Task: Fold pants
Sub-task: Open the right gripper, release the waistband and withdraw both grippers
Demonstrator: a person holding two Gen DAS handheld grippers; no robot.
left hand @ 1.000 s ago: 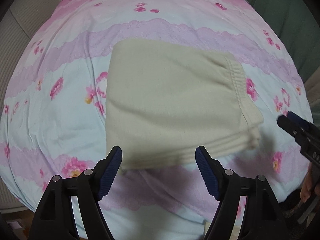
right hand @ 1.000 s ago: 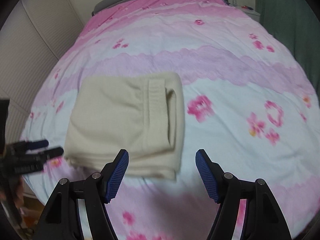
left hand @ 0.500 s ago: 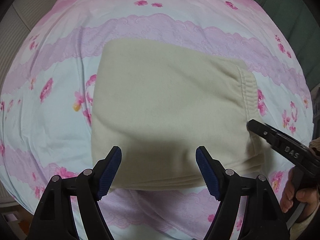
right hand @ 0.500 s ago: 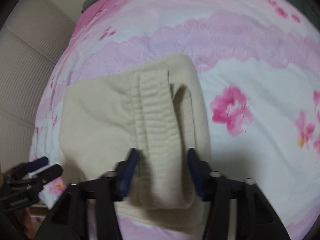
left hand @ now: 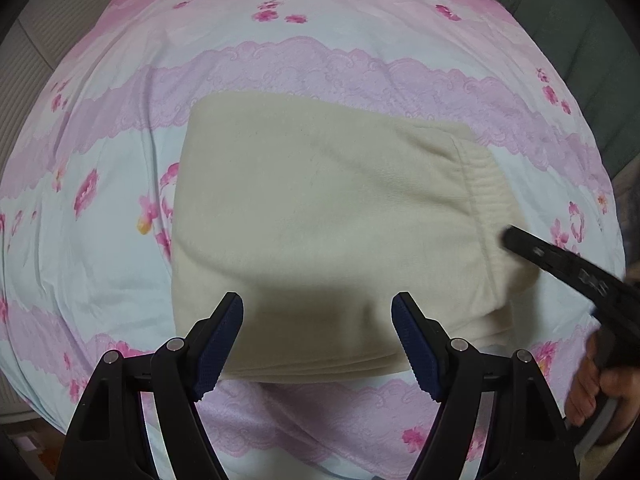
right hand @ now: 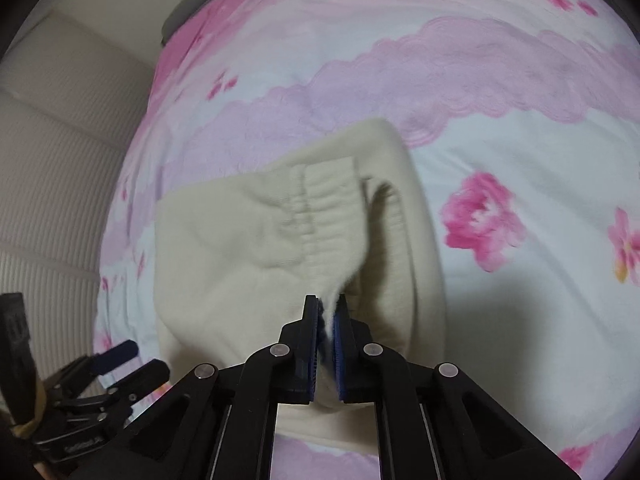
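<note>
1. The right gripper (right hand: 327, 312) has just been closing, and its blue pads now pinch a ridge of cream fabric at the ribbed waistband (right hand: 328, 216) of the pants (left hand: 320, 232). A second ago these jaws stood wide above the garment's near edge with nothing between them.
2. In the right wrist view the waistband now bunches and pulls toward the bottom centre of the frame, where earlier it lay flat in the middle. I judge that the grip has real cloth in it, though how many layers it holds cannot be told.
3. The left gripper (left hand: 318, 336) has jaws wide apart and empty, as they were a second ago. It hangs over the near edge of the pants at the bottom centre of the left wrist view, touching nothing that shows.
4. The pants lie as a compact cream rectangle on the pink flowered bedcover (left hand: 120, 160), filling the centre of the left wrist view, waistband end toward the right of the frame. They fill more of this view than a second ago.
5. For the task, one corner looks secured and the other is not yet taken. The left gripper probably needs its own hold before another fold can be carried over evenly.
6. A hand (left hand: 600, 392) holds the right gripper's handle at the lower right of the left wrist view.
</note>
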